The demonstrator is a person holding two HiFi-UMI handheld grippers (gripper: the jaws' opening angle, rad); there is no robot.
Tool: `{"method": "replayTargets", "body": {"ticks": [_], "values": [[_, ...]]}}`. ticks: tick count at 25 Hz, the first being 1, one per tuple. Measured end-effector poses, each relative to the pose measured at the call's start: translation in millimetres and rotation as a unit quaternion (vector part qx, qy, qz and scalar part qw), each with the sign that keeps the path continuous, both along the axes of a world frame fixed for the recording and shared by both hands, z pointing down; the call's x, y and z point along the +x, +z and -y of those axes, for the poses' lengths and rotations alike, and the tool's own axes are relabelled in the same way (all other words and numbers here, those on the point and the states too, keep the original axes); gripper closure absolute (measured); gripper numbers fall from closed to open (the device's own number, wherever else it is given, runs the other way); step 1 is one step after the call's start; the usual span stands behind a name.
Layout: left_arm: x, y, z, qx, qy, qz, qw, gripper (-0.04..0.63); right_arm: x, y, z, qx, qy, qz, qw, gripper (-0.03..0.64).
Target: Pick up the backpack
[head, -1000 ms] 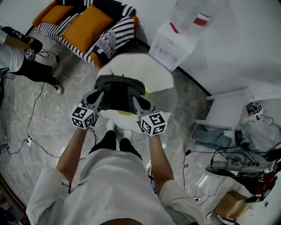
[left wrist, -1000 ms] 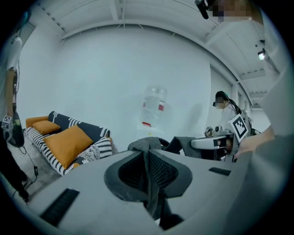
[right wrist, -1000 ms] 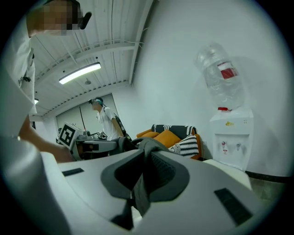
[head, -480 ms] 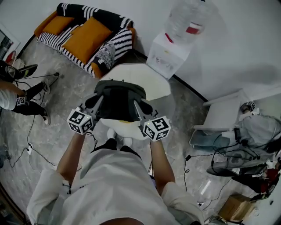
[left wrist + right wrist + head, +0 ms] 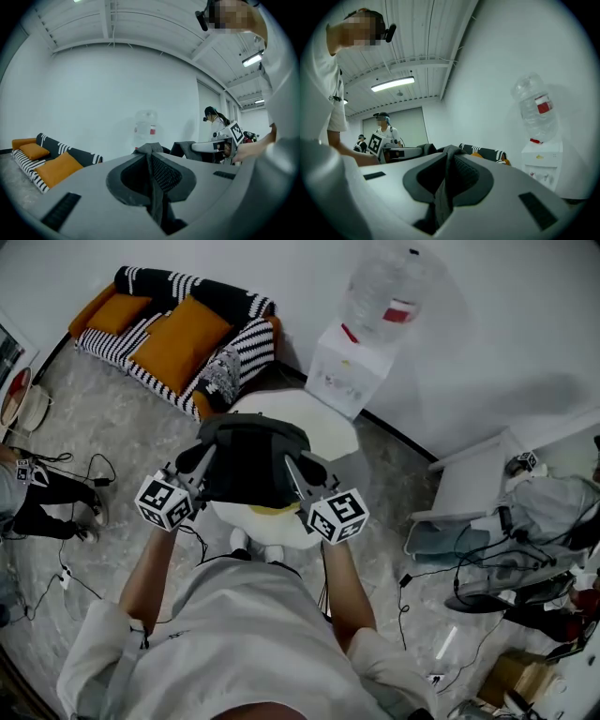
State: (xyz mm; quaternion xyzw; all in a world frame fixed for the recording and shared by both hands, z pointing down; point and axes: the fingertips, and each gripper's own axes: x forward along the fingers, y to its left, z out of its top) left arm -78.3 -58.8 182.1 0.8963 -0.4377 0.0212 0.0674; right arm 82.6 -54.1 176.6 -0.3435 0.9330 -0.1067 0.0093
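The left gripper (image 5: 208, 456) is clamped on the left strap (image 5: 157, 192) of the dark backpack (image 5: 248, 460), which hangs between the two grippers over the white table (image 5: 330, 423), and the right gripper (image 5: 292, 465) is clamped on the right strap (image 5: 441, 194), probably so the bag stays level.

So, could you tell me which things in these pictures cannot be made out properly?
- The backpack body: the gripper views show only a fabric fold clamped in the left hand-held gripper and the right hand-held gripper, whose own bodies hide the rest.
- A yellow patch against the white table: head view, mostly covered by the backpack.
- A person at the left edge: head view, cut off by the frame.
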Motion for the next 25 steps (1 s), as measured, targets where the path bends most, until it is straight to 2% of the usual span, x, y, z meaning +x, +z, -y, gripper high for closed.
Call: {"method": "replayTargets", "body": {"ticks": [15, 19, 25], "values": [[-1.2, -72.9, 17.3, 0.069, 0.036, -0.020, 0.9968, 0.566, -0.2, -70.6, 13.4, 0.059, 0.015, 0.014, 0.998, 0.581], [-1.1, -86.5, 21.8, 0.078, 0.044, -0.032, 0.9954, 0.566, 0.5, -84.1, 18.2, 0.069, 0.018, 0.016, 0.997, 0.581], [-1.3, -91.7, 28.1, 0.081, 0.056, -0.028, 0.9947, 0.566, 1.4, -92.3, 22.8, 0.069, 0.026, 0.017, 0.997, 0.581]]}}
